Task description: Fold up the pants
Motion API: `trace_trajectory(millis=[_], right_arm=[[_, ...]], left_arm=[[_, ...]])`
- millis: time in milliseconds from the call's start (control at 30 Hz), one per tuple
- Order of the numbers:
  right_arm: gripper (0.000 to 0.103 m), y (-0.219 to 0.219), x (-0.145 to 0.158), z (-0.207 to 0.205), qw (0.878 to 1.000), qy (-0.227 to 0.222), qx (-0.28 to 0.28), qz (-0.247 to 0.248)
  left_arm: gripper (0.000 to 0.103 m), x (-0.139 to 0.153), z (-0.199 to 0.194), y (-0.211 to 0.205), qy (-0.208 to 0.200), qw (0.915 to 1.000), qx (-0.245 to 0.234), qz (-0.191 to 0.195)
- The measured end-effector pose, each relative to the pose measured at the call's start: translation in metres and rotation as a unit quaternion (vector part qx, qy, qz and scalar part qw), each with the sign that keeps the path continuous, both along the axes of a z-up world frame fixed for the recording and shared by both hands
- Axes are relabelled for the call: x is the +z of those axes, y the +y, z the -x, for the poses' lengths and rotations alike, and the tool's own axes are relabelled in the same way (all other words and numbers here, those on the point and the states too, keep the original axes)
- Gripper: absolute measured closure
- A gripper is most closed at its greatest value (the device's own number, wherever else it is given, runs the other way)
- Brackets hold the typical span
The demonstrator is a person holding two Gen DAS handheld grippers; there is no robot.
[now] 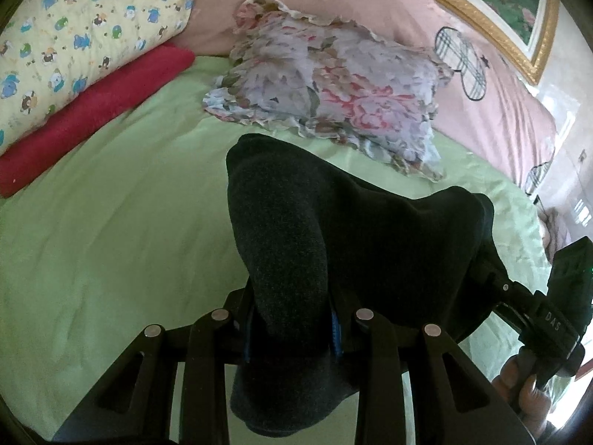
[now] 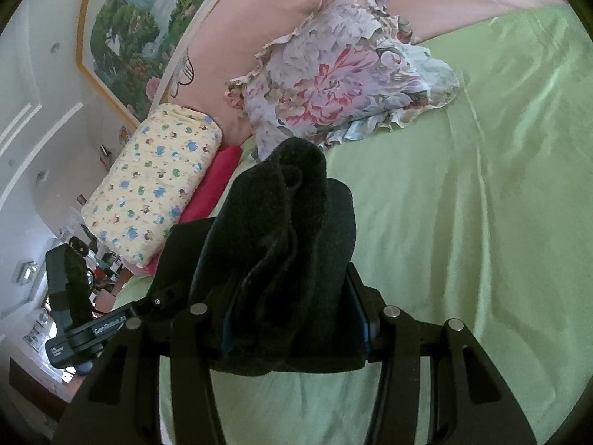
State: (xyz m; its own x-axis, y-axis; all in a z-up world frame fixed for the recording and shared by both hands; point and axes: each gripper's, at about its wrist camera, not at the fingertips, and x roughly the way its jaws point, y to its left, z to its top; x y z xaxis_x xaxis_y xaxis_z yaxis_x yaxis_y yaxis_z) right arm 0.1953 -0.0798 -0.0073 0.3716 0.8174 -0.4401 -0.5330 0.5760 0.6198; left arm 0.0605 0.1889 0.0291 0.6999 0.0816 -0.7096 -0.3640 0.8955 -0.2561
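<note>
We clamp the dark fleece pants in both the left gripper and right gripper, lifted over the green bedsheet for folding, floral pillow at twelve o'clock.

You have one pair of dark pants in play, a single garment clamped between the fingers of both tongs, of which there are two: the left gripper and the right gripper. Ahead of the tongs on the one green sheet you have one floral pillow, and off to the side one folded yellow printed quilt lying on one red folded blanket. Beyond them you have one pink headboard cushion and one gold-framed painting, and one hand shows beside the left tong.
</note>
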Motion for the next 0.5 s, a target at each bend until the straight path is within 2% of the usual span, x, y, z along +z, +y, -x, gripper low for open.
trace_trajectory(millis=[333,500], right_arm=[[0.052,0.028,-0.011,-0.028,1.0,-0.004,0.006,0.007],[0.052,0.036,-0.017,-0.035,1.0,-0.009,0.01,0.013]], left_arm=[[0.073,-0.017,-0.023,0.027,-0.002,0.9997,0.018,0.019],[0.071,-0.025,-0.028,0.03,0.002,0.9997,0.018,0.016]])
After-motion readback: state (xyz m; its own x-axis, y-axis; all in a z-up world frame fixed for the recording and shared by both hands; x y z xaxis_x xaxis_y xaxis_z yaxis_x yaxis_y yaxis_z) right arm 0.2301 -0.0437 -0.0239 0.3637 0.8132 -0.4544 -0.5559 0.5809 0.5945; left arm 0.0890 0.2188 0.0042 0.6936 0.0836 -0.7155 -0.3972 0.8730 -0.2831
